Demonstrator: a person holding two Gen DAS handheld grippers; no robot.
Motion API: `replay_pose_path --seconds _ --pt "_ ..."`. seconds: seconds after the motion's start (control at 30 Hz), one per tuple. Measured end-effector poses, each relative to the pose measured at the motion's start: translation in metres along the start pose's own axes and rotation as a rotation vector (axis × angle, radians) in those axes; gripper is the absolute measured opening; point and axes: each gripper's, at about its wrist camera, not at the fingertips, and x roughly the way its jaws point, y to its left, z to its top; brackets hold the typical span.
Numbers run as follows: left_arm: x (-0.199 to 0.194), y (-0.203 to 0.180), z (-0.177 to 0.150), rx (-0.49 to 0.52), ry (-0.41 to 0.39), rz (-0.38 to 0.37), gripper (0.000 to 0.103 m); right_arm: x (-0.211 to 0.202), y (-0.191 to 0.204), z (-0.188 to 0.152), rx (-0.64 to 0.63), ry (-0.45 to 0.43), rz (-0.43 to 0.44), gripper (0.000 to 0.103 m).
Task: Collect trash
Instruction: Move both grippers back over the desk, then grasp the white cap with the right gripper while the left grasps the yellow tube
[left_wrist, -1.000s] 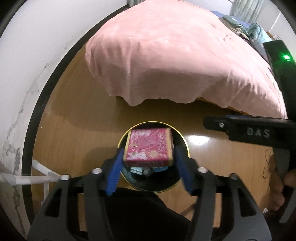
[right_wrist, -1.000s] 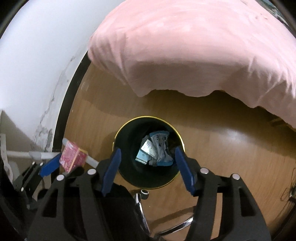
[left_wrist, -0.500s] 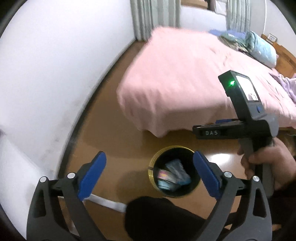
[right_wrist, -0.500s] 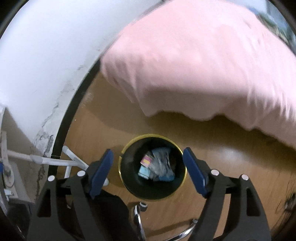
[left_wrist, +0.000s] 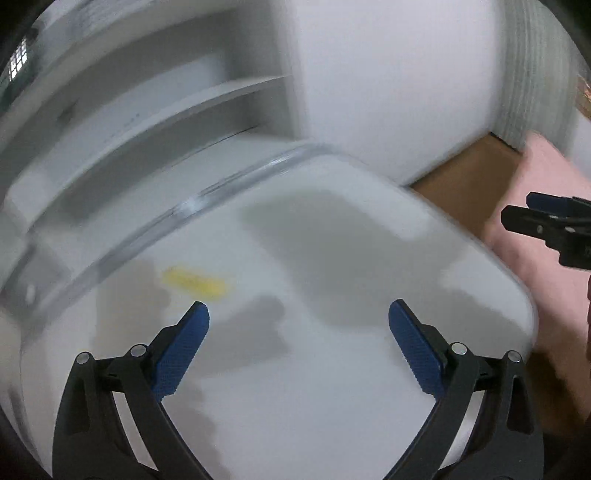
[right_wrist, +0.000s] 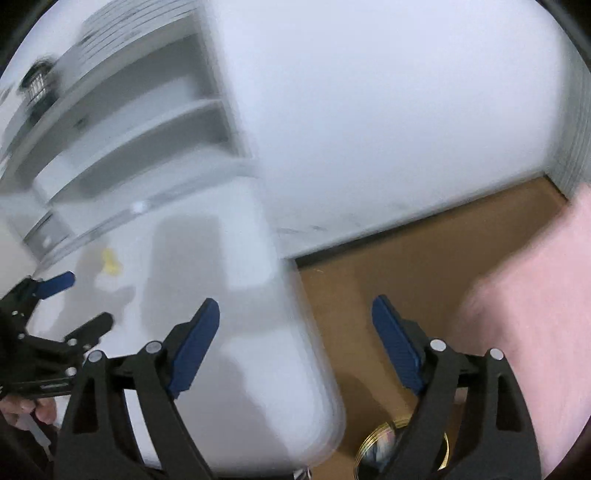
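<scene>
A small yellow piece of trash (left_wrist: 195, 282) lies on the white table (left_wrist: 332, 387), just beyond my left gripper's left fingertip; it also shows in the right wrist view (right_wrist: 110, 261). My left gripper (left_wrist: 298, 317) is open and empty above the table. My right gripper (right_wrist: 295, 314) is open and empty over the table's right edge. The black, gold-rimmed bin (right_wrist: 373, 448) with trash in it stands on the floor below, partly hidden by the right gripper. Both views are blurred.
White shelves (left_wrist: 155, 110) stand behind the table against a white wall (right_wrist: 388, 110). The wooden floor (right_wrist: 406, 266) and a pink-covered bed (right_wrist: 535, 314) lie to the right. My left gripper also shows at the left of the right wrist view (right_wrist: 79, 301).
The left gripper let the pink box drop into the bin. Both grippers then swung up and left from the bin to the white table.
</scene>
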Motion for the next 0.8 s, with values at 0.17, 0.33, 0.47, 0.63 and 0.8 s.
replay_pose_path --seconds 0.17,0.33,0.47,0.63,0.8 --pt "0.005 0.083 -0.022 -0.198 0.057 0.08 0.095 0.079 0.118 0.067 -0.19 0.069 0.156 0.082" --pt "0.005 0.128 -0.042 -0.307 0.106 0.123 0.095 0.155 0.195 0.109 -0.253 0.132 0.173 0.079" --pt "0.005 0.146 -0.048 -0.346 0.138 0.143 0.095 0.204 0.233 0.131 -0.276 0.192 0.17 0.07" --pt "0.014 0.157 -0.039 -0.375 0.158 0.127 0.095 0.235 0.247 0.135 -0.29 0.246 0.138 0.055" --pt "0.032 0.149 -0.028 -0.375 0.179 0.124 0.095 0.244 0.257 0.134 -0.306 0.259 0.119 0.039"
